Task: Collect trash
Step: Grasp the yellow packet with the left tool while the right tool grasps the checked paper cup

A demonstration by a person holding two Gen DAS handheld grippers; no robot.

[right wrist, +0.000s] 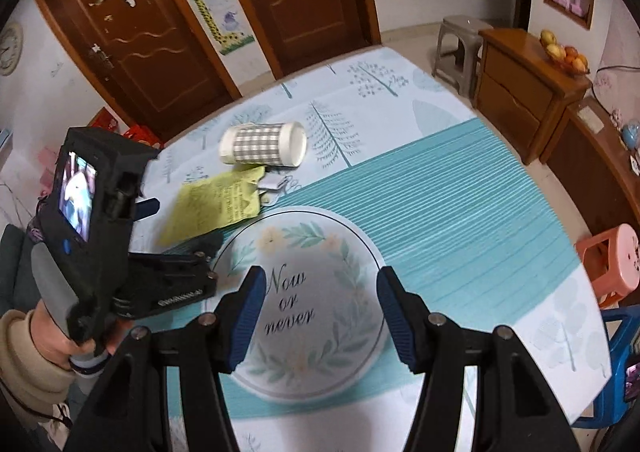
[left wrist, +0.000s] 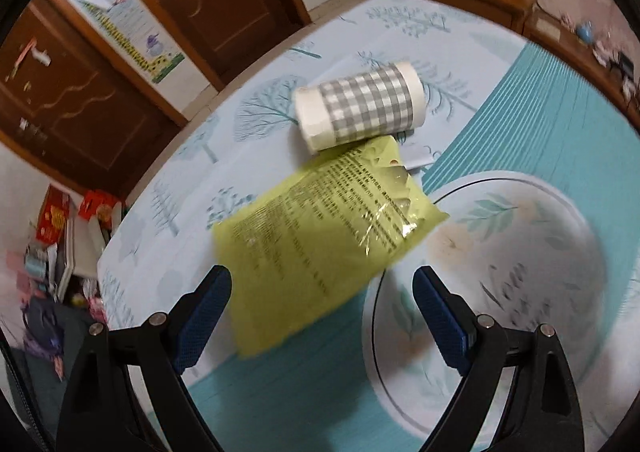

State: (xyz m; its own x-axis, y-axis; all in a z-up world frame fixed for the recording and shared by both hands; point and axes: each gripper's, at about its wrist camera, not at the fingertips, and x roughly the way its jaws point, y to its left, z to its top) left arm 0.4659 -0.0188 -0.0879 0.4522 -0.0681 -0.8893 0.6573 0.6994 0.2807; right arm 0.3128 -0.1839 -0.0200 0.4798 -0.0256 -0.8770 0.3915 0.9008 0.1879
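Tablecloth (right wrist: pixel 460 187) held a yellow wrapper (left wrist: pixel 320 236) mid-table beside the plate (right wrist: pixel 348 236); my left gripper (left wrist: pixel 322 312) hung wide and empty over it; I'd pinch its near edge, right gripper (right wrist: pixel 320 316) wide above plate.

Small white crumpled scrap (left wrist: pixel 418 153): mostly hidden behind yellow-green printed plastic wrapper (left wrist: pixel 320 228); kind indeterminate. Wrapper's black print: blurred, unreadable. Round floral ceramic plate (left wrist: pixel 520 191): motion-blurred.

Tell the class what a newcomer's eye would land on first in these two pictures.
The yellow-green wrapper stands out, lying on the tablecloth with one corner over the plate. Just beyond it a checked cup lies tipped on its side. Both grippers hang open above them.
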